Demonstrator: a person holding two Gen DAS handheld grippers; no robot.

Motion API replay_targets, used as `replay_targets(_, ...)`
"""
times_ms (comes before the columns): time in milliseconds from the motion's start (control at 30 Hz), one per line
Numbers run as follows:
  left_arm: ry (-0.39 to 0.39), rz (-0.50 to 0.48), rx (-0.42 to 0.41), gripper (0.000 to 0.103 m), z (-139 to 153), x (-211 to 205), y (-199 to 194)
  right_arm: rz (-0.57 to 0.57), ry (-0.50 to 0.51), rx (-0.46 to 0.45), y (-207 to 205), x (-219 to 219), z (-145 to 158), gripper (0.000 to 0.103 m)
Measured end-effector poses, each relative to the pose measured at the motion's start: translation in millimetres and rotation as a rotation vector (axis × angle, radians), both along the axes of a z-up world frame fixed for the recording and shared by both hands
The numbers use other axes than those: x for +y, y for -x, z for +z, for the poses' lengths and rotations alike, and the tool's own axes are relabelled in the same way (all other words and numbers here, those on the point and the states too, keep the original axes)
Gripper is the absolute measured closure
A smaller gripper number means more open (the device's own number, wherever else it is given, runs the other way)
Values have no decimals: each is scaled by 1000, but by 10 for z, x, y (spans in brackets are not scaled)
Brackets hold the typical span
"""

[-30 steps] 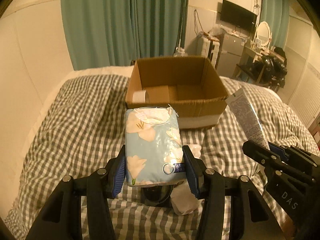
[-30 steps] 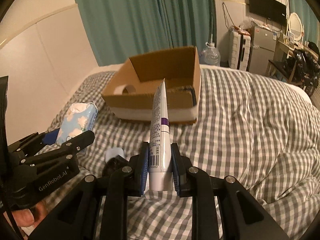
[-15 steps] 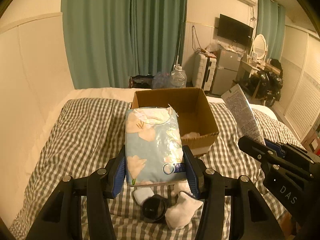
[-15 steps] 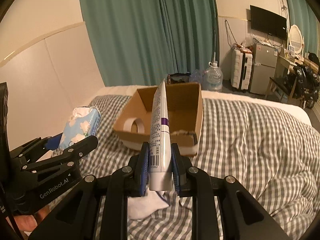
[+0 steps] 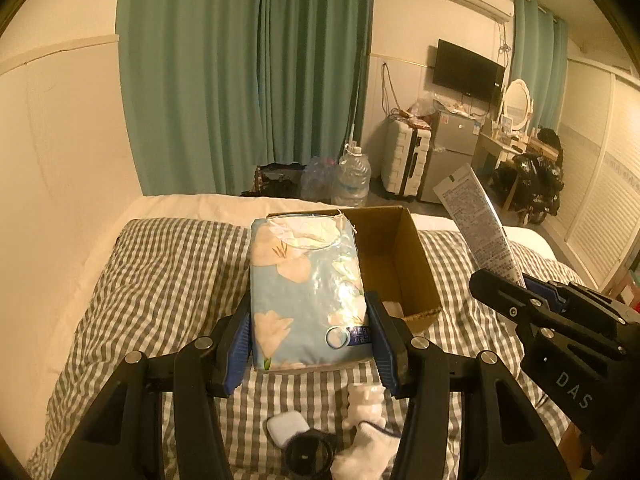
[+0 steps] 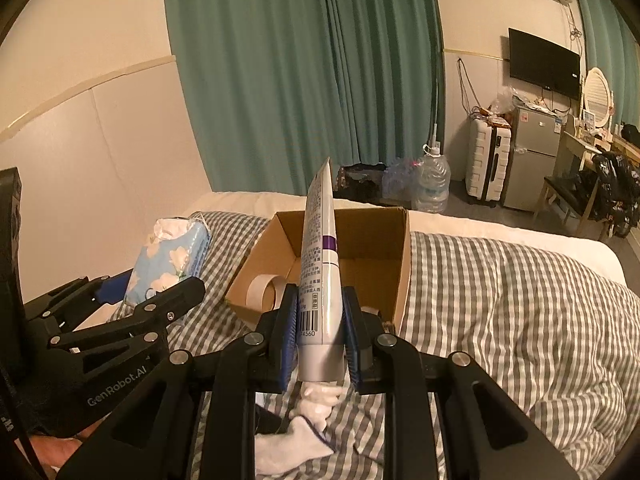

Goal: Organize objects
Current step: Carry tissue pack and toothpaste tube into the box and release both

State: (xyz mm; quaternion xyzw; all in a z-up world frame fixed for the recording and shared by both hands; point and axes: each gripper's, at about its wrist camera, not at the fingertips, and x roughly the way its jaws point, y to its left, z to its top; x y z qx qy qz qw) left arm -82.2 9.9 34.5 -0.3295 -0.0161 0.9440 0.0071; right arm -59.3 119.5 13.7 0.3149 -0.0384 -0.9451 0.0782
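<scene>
On the checked bed (image 5: pixel 168 264), an open cardboard box (image 6: pixel 372 256) stands near the far edge and serves, by judgement, as the collecting place for the loose things. Its contents so far show only in part: a roll of tape (image 6: pixel 262 290) leans inside its left wall, and a pale item at the near right corner cannot be identified; most of the floor of the box looks bare. The sorting therefore seems at an early to middle stage.

Two items are in carriage, neither yet over the box. The left tool (image 5: pixel 308 344) is clamped on a blue floral tissue pack (image 5: pixel 306 292), held above the bed on the near side of the box. The right tool (image 6: pixel 322 328) is clamped on a white tube (image 6: pixel 320 264), its crimped end pointing up and away toward the box.

Items left on the bed, just below the tools: a white sock (image 6: pixel 296 446), a small white figure (image 5: pixel 366 404), a pale rounded case (image 5: pixel 288 428) and a black round object (image 5: pixel 308 454). By judgement, these four await collection after the two held items are deposited.
</scene>
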Motion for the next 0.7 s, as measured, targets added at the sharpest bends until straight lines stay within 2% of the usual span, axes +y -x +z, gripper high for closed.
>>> replay_targets(300,-8,5,-26,50,-123,-37,401,-8,17,-15,385,40,-72,83)
replay_targets(700,-16,-1,-82,50,-523,-64,936,5,-9,-75,1010,44,-446,83)
